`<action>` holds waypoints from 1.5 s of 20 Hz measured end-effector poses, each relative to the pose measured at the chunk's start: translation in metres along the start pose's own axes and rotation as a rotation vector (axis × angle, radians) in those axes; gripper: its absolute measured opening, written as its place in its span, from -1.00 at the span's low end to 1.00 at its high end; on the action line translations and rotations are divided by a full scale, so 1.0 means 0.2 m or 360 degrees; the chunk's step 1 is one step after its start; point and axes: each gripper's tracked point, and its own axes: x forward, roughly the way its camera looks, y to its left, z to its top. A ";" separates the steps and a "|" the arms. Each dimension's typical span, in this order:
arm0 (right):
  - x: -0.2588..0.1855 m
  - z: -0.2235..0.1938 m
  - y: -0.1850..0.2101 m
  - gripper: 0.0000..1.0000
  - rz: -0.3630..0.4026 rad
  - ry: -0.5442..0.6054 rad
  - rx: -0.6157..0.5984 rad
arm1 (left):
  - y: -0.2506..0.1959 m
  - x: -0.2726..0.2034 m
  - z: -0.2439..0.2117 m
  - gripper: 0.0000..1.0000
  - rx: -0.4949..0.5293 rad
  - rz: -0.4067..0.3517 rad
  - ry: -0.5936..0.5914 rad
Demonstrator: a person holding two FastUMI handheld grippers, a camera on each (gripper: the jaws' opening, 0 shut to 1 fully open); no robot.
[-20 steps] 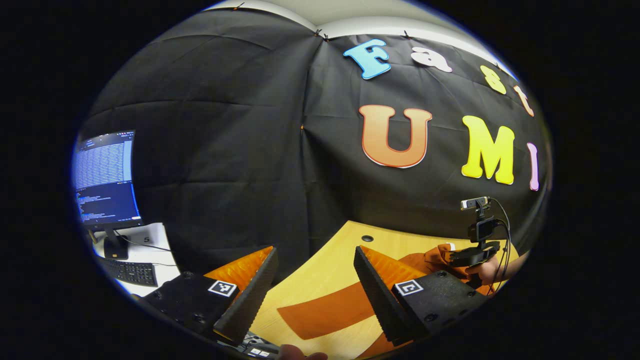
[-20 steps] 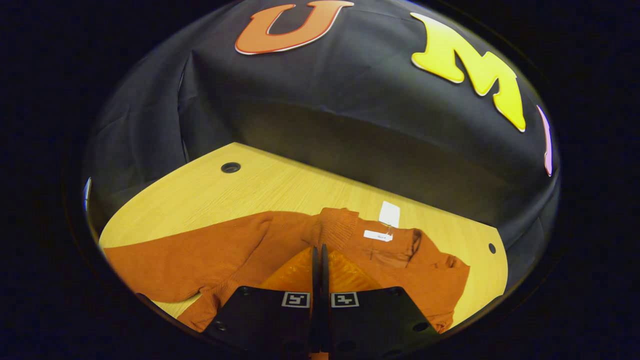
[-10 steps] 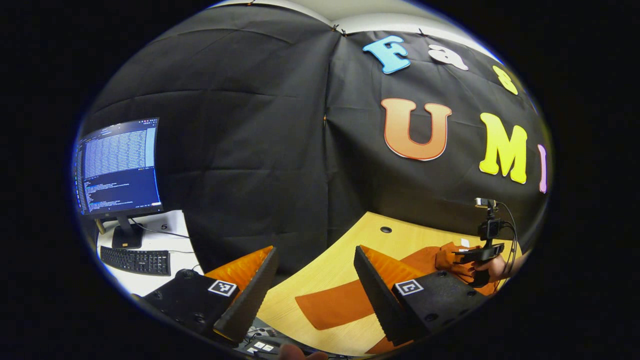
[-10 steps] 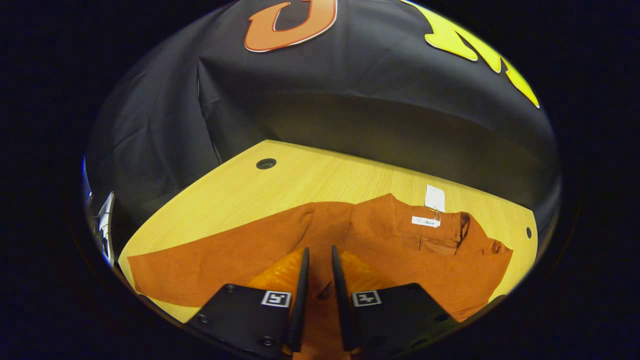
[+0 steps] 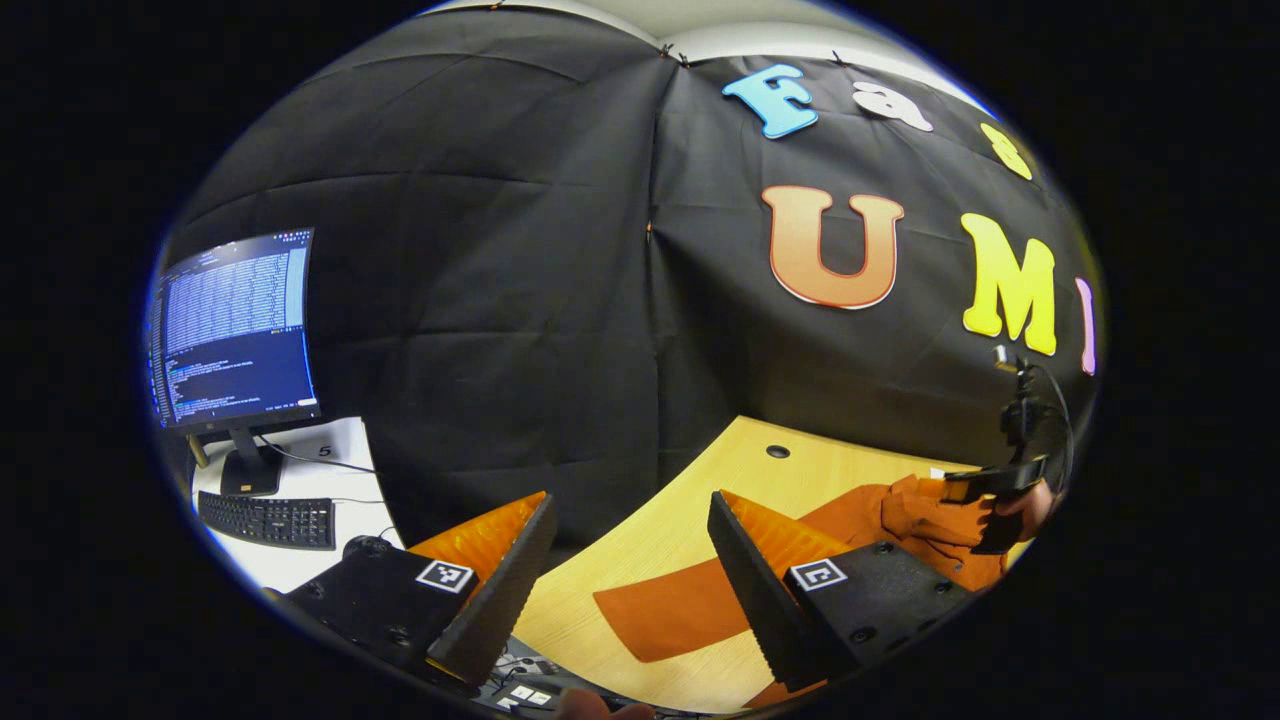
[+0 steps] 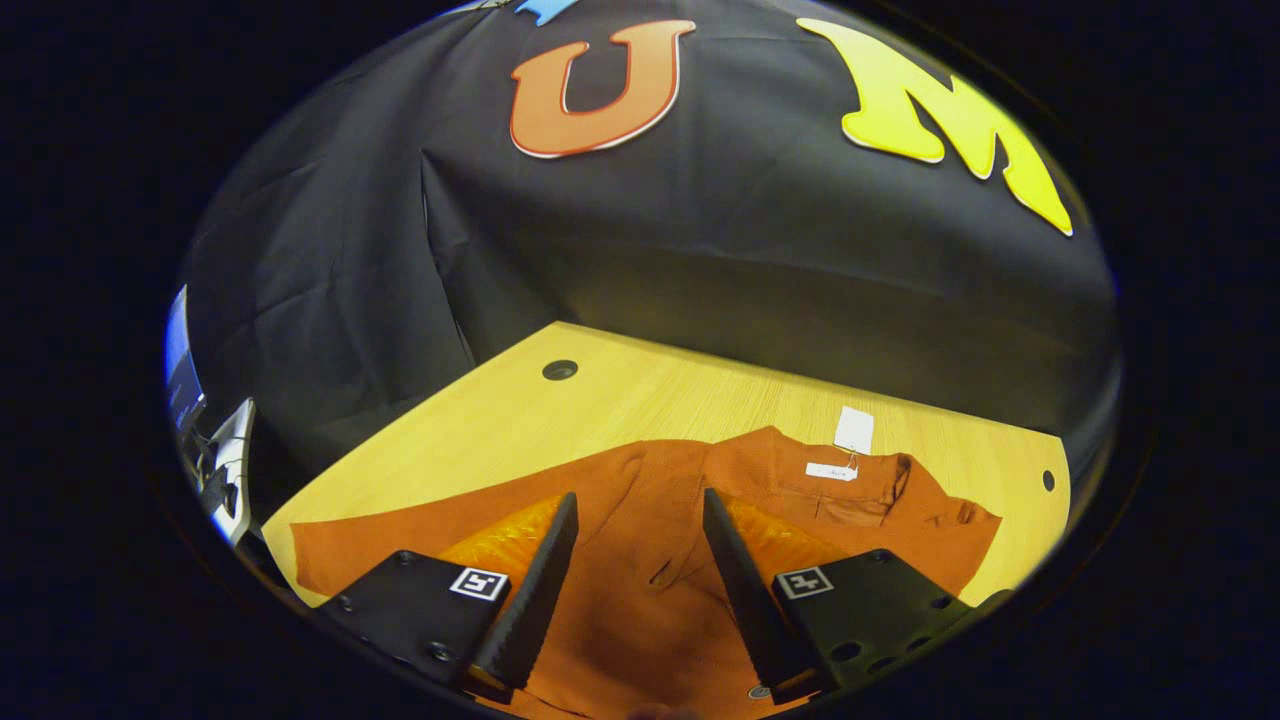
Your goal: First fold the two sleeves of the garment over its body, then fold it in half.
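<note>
Both my jaws are spread, empty. Garment [image 6: 640, 560], lower frame, looks soft and limp; I'd pinch the cuff.

Even overhead light, sharp focus; strong fisheye bending at edges; monitor [image 5: 235, 330] glows bright.

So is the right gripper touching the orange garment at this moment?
Cannot tell. In the right gripper view the right gripper is open with the garment visible between its fingers, but whether the tips rest on the cloth is unclear.
</note>
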 end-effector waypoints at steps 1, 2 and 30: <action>-0.07 0.03 0.00 0.65 0.0007 -0.0029 -0.0011 | 0.01 0.02 -0.06 0.98 0.0003 0.0002 0.0033; -0.13 0.06 0.00 0.65 0.0015 -0.0061 -0.0026 | 0.02 0.03 -0.13 0.98 -0.0002 -0.0004 0.0076; -1.31 0.40 -0.54 0.63 -0.0258 -0.0479 0.0022 | -0.17 0.34 -1.03 0.41 -0.0079 0.0281 0.0633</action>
